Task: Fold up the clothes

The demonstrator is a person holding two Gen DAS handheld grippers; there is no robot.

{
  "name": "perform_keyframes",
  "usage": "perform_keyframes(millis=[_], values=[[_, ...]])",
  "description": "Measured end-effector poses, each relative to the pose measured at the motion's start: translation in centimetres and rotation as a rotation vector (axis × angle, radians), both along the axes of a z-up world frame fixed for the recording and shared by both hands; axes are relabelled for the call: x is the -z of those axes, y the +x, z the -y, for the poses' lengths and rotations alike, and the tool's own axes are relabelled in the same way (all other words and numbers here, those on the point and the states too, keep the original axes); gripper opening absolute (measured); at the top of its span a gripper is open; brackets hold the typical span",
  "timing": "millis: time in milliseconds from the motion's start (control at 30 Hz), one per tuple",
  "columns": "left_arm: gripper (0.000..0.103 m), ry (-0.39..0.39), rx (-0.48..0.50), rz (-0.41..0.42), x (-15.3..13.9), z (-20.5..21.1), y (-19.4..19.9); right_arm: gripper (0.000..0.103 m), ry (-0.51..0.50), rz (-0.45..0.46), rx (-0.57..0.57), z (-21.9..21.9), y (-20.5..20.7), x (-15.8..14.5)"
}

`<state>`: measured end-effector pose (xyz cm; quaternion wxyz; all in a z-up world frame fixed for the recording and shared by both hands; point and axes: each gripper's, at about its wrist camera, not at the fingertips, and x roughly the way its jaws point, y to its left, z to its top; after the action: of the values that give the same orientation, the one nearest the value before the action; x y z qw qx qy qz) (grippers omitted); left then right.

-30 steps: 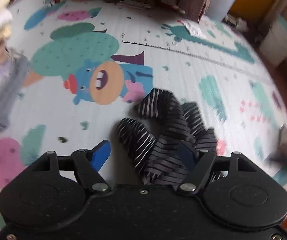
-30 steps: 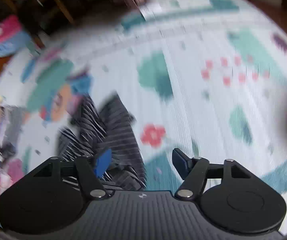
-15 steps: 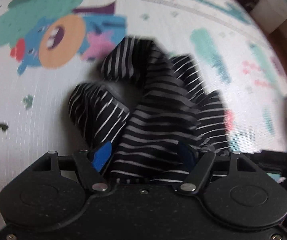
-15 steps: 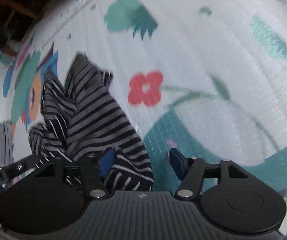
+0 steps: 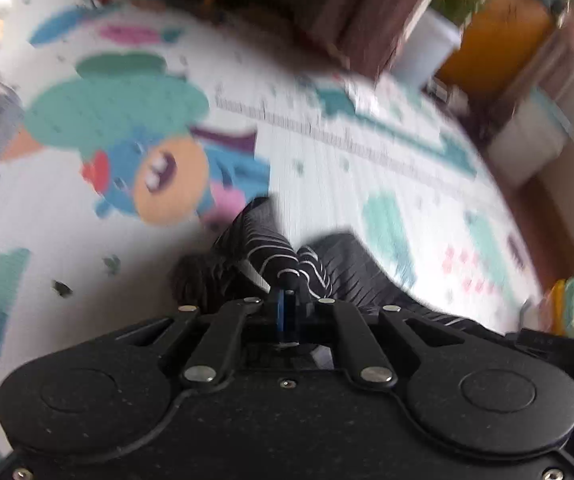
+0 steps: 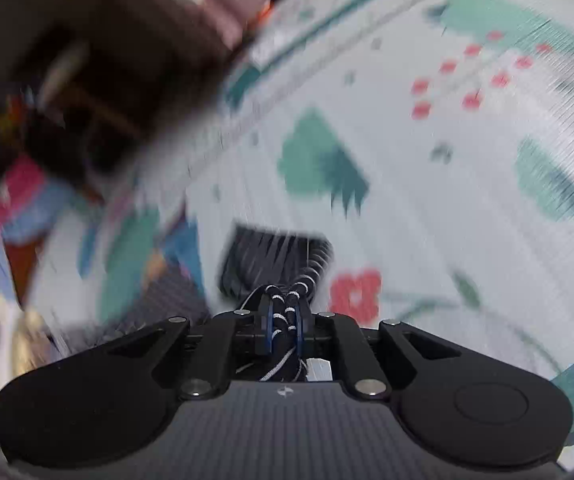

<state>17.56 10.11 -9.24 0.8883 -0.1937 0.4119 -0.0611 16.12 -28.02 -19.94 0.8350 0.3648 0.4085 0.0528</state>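
Your left gripper (image 5: 287,300) and right gripper (image 6: 285,318) each pinch a bunch of the striped garment (image 5: 343,268) between closed fingers; the rest trails ahead over the mat (image 5: 67,216).

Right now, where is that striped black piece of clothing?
The striped garment is pinched in both claws, left claw and right claw, and hangs bunched over the cartoon play mat, just right of its blue cartoon animal.
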Motion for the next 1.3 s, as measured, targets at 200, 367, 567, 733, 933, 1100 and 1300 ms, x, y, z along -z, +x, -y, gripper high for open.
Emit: perform_keyframes(millis=[200, 367, 567, 733, 933, 1100, 1300], values=[[0.003, -0.088, -0.048, 0.002, -4.2, 0.0, -4.1, 0.012, 0.051, 0.015, 0.037, 1.7, -3.6, -3.5], [0.002, -0.17, -0.108, -0.02, -6.7, 0.7, -5.3, 0.012, 0.131, 0.027, 0.051, 1.8, -4.3, -6.4], [0.002, -0.207, -0.167, 0.036, -8.7, -0.5, -2.7, 0.012, 0.112, 0.134, 0.006, 0.9, -0.9, -11.3], [0.002, -0.251, -0.108, 0.292, -13.8, -1.1, -0.6, 0.012, 0.068, 0.367, 0.001, 1.3, 0.6, -17.4], [0.002, -0.263, -0.031, 0.443, -16.5, -1.6, -1.8, 0.012, -0.035, 0.687, 0.02, 2.4, -1.4, -23.6], [0.002, -0.205, -0.112, 0.136, -4.8, -1.4, -3.4, 0.012, -0.205, 0.401, -0.058, 0.7, -2.2, -15.1], [0.04, 0.14, -0.086, -0.36, 11.4, -0.4, -6.6, 0.031, -0.294, -0.351, 0.035, 2.5, -5.1, 2.6]])
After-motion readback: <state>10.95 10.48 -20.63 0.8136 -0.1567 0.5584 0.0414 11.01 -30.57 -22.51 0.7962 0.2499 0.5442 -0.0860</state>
